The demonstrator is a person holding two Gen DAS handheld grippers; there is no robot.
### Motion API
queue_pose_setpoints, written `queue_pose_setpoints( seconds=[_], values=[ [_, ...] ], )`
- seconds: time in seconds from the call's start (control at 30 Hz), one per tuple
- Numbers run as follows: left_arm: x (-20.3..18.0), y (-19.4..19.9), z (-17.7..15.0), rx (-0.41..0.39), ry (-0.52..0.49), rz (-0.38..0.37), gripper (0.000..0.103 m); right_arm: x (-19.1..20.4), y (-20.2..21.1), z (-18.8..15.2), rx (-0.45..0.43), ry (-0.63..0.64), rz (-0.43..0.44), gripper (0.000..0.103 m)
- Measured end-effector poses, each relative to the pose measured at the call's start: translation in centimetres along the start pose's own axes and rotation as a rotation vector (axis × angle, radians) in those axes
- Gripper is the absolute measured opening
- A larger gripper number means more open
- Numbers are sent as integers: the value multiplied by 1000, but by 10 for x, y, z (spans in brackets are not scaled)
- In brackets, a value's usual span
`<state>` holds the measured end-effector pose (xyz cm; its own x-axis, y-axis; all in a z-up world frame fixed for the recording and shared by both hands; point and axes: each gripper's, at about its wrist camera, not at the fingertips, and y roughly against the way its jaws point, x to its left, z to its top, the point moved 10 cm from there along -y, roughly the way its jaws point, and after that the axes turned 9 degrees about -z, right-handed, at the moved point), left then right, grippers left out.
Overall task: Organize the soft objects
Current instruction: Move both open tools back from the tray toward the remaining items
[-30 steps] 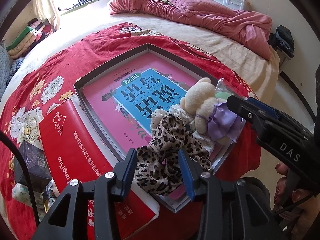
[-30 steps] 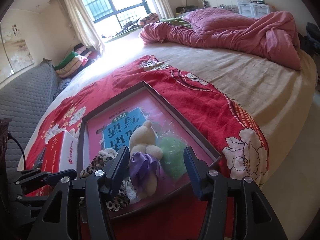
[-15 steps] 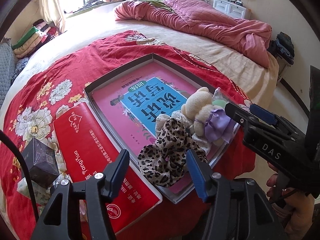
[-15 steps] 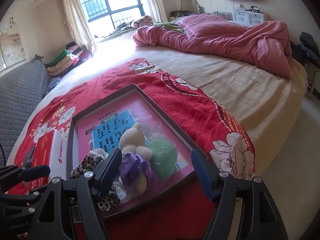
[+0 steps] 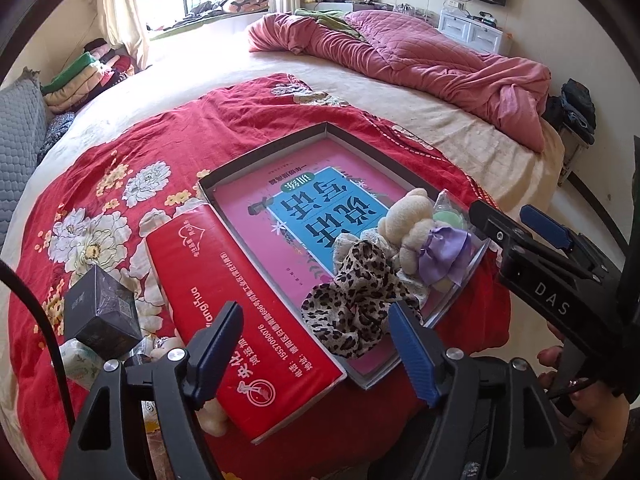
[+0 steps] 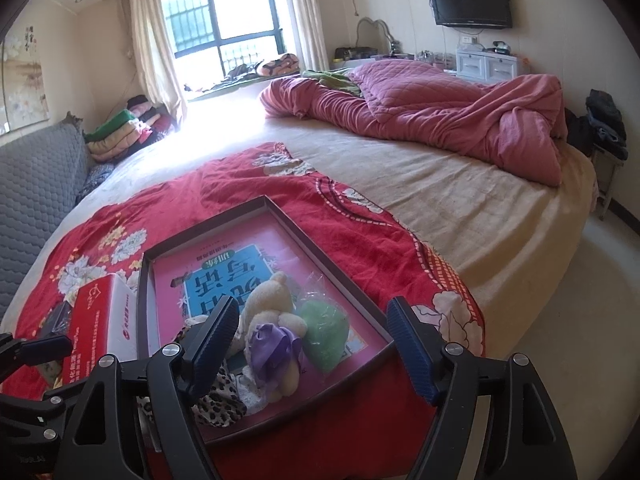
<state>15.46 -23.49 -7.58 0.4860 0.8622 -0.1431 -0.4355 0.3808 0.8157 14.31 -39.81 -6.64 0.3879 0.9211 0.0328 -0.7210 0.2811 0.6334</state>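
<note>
A shallow grey tray (image 5: 264, 150) with a pink and blue picture inside lies on the red flowered cloth. At its near corner lie a leopard-print scrunchie (image 5: 360, 304), a cream plush bear (image 5: 412, 220) with a purple bow (image 5: 444, 256), and a bagged green soft piece (image 5: 452, 216). My left gripper (image 5: 316, 344) is open and empty, above the near tray edge. My right gripper (image 6: 312, 340) is open and empty, held back above the bear (image 6: 272, 300), the green piece (image 6: 324, 332) and the tray (image 6: 328, 268). It shows at the right in the left wrist view (image 5: 516, 220).
A red box (image 5: 248, 312) lies left of the tray. A small dark box (image 5: 100, 312) and packets sit at the near left. A pink quilt (image 5: 420, 52) is piled on the far side of the bed (image 6: 460, 200). The bed edge and floor (image 6: 560, 320) are at the right.
Both grippers have pulled back and risen away from the tray. Their jaws have opened wider. The scrunchie, bear and green piece stay in the tray.
</note>
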Motion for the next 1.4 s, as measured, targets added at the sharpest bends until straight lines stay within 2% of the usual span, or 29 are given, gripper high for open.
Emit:
queue_pose_setpoints(
  seconds=[0.2,0.37,0.5,1.4],
  values=[
    [6,11,-1,-17,18,2,81,12,14,3,-19,32,13,78],
    [11,19,-4,-30,30,1,81,26,31,8,-44,70,21,78],
    [17,27,-7,-43,48,-5,82,37,50,15,-91,146,-18,78],
    [63,90,-21,-138,122,15,82,102,109,10,-138,296,70,78]
  ],
)
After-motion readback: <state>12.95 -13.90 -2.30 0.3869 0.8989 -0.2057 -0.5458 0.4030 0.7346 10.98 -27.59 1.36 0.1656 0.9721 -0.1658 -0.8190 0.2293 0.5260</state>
